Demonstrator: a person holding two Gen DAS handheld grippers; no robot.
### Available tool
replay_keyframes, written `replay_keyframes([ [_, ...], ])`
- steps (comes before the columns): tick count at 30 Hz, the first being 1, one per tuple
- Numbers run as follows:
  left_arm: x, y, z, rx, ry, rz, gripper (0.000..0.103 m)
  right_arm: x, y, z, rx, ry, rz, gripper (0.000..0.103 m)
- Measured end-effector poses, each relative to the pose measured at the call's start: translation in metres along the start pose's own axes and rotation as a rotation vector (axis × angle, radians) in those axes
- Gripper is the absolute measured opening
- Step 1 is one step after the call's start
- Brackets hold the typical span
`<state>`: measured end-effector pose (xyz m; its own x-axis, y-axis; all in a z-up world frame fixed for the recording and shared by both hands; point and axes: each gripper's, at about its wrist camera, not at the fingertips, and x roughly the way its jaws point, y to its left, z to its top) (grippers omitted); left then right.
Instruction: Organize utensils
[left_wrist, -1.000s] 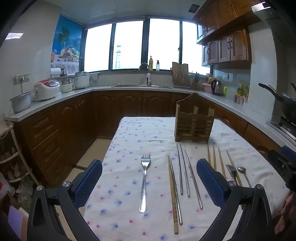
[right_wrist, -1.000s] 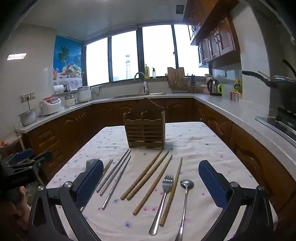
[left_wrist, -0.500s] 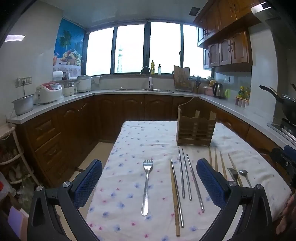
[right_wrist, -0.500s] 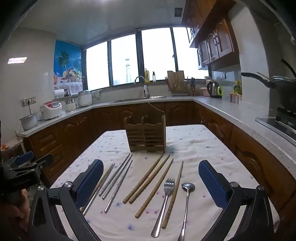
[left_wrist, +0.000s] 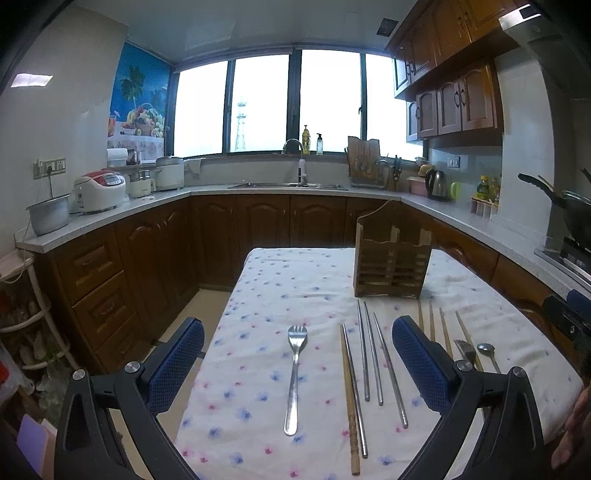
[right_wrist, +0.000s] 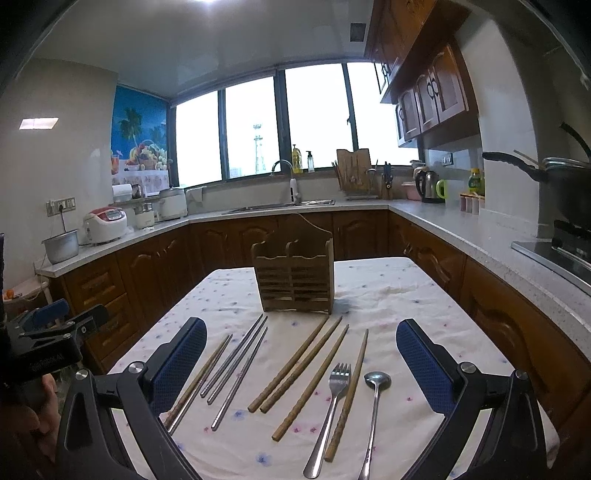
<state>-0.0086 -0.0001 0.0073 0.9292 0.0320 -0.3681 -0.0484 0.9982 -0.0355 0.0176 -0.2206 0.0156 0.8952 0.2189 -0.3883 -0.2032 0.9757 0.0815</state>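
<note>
Two grippers are hanging over the near edge of the cloth-covered counter (left_wrist: 317, 273), both with fingers spread wide and gripping nothing. Compared with a second ago, both cameras are sitting a little higher and tipped up: more ceiling is showing, and the utensils are lying lower in each view, though none of them has shifted on the cloth.

Nearest the left gripper (left_wrist: 297, 360), a steel fork (left_wrist: 295, 373) is lying alone between its fingers, tines pointing away. Just to its right, a wooden chopstick (left_wrist: 349, 402) is resting against a metal one, with three more metal chopsticks (left_wrist: 373, 358) fanning out beside them. The right gripper (right_wrist: 301, 363) is framing four wooden chopsticks (right_wrist: 303, 363), two touching side by side, a third just apart, and the fourth pressed along a second fork (right_wrist: 330, 402). A spoon (right_wrist: 375, 398) is lying just right of that fork, bowl away from the camera. Off to the left, the metal chopsticks (right_wrist: 236, 363) are showing again, partly hidden behind the left-hand finger.

Farther back, the wooden utensil holder (right_wrist: 295, 278) is standing upright on the cloth, its slotted compartments holding nothing visible, just beyond the chopstick tips. Beyond it, the kitchen sink (right_wrist: 284, 205) and bright windows (right_wrist: 284, 122) are filling the far wall.
</note>
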Motion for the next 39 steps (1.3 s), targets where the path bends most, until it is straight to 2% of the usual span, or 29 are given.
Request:
replay_keyframes([
  [39,0.0103,-0.0026,-0.0015,0.0,0.023,-0.01,0.102,0.0029,-0.0014,-0.0017,0.01,0.004,0.006,0.103],
])
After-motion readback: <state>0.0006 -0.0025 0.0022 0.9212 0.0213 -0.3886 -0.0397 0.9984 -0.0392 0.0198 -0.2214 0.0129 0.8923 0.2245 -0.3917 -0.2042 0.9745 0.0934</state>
